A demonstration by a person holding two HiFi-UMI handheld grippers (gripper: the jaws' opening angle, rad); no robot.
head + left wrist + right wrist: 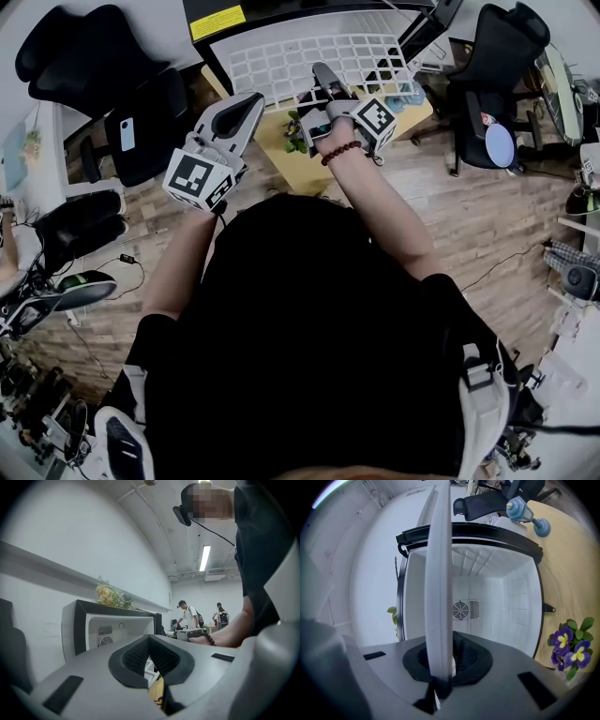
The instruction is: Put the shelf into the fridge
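So far, only the pick-up is judged done. The shelf (319, 61) is clamped at its near edge between the jaws of the right gripper (323, 77) and is held at the mouth of the open fridge (468, 528), which is set on a table (281, 164). Whether its far edge has entered cannot be told. It is not yet seated inside. By this reading, it remains to be slid in, rested against the inner walls and released. The left gripper (253, 101) is held beside the shelf, its jaws pressed together on nothing. Counted: one shelf, one fridge, two grippers, one fan (460, 610) on the back wall, and one bunch of flowers (569, 648) on the table.
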